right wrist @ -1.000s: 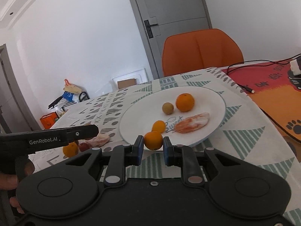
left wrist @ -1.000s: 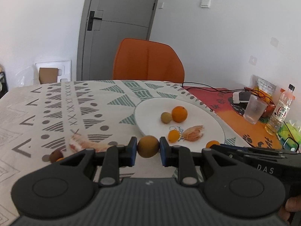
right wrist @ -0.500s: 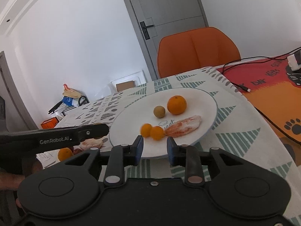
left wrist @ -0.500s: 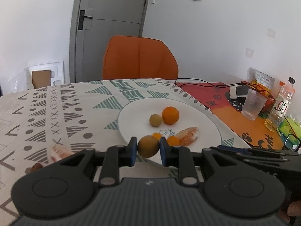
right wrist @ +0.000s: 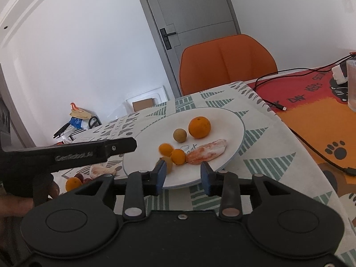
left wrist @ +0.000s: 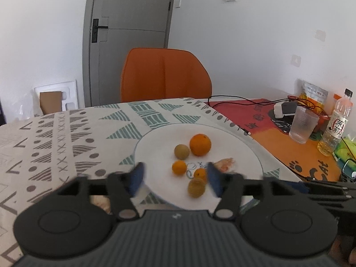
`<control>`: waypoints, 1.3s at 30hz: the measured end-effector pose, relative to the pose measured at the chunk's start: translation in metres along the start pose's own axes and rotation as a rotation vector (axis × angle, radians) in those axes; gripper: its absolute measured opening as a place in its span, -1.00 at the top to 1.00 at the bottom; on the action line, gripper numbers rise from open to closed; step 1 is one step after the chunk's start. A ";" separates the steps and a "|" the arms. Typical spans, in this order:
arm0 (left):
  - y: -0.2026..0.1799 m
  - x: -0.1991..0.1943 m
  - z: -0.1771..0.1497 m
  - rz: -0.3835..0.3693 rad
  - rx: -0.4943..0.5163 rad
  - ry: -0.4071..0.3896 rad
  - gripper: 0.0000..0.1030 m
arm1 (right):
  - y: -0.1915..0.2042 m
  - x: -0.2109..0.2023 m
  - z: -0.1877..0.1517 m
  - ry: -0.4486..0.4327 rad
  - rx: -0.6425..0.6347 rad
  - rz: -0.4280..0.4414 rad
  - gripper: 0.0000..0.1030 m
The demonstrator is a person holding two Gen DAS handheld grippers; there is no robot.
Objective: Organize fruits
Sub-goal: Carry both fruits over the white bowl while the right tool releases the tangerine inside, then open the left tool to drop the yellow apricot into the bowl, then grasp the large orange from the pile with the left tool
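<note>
A white plate (left wrist: 251,153) (right wrist: 233,124) holds a large orange (left wrist: 200,144) (right wrist: 199,127), a brown round fruit (left wrist: 181,151) (right wrist: 179,135), two small oranges (left wrist: 179,167) (right wrist: 178,156) and a peeled citrus piece (right wrist: 207,152). My left gripper (left wrist: 175,179) is open above the plate's near edge; the brown fruit it held (left wrist: 196,187) (right wrist: 168,163) is blurred just below its jaws. My right gripper (right wrist: 183,175) is open and empty at the plate's near rim.
Off the plate at the left lie a small orange (right wrist: 73,183), a peeled piece (right wrist: 100,170) and a dark fruit (right wrist: 78,176). An orange chair (left wrist: 164,75) stands behind the table. A glass (left wrist: 303,124), a bottle (left wrist: 334,125) and cables lie at the right.
My left gripper moved over the plate and opened, releasing the brown fruit. My right gripper opened wider after dropping its small orange on the plate.
</note>
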State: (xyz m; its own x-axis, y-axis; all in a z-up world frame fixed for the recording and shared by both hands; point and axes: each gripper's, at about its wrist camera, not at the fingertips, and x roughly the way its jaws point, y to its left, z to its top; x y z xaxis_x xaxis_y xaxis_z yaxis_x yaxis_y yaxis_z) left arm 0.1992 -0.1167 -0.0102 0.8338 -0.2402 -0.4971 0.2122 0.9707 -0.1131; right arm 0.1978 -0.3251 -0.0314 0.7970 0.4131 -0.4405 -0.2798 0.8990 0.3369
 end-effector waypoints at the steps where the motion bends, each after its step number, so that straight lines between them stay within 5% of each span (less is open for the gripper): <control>1: 0.003 -0.002 -0.001 0.011 -0.001 0.000 -0.55 | 0.001 0.001 0.000 0.001 0.001 0.002 0.22; 2: 0.005 -0.004 -0.003 0.025 -0.002 0.001 -0.68 | 0.002 0.001 0.000 0.001 0.000 0.003 0.19; 10: 0.035 -0.024 -0.011 0.087 -0.050 0.018 -0.76 | 0.018 0.007 -0.002 0.000 -0.024 0.022 -0.14; 20: 0.062 -0.040 -0.029 0.157 -0.091 0.029 -0.81 | 0.038 0.008 -0.006 -0.012 -0.044 0.058 -0.97; 39: 0.101 -0.043 -0.059 0.232 -0.180 0.046 -0.79 | 0.070 0.015 -0.013 0.014 -0.099 0.111 -1.00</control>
State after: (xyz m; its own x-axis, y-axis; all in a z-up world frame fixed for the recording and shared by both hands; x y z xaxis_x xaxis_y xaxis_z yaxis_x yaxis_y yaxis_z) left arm 0.1543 -0.0080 -0.0513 0.8245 -0.0145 -0.5657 -0.0791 0.9869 -0.1406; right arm 0.1828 -0.2544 -0.0254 0.7510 0.5118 -0.4171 -0.4177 0.8576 0.3002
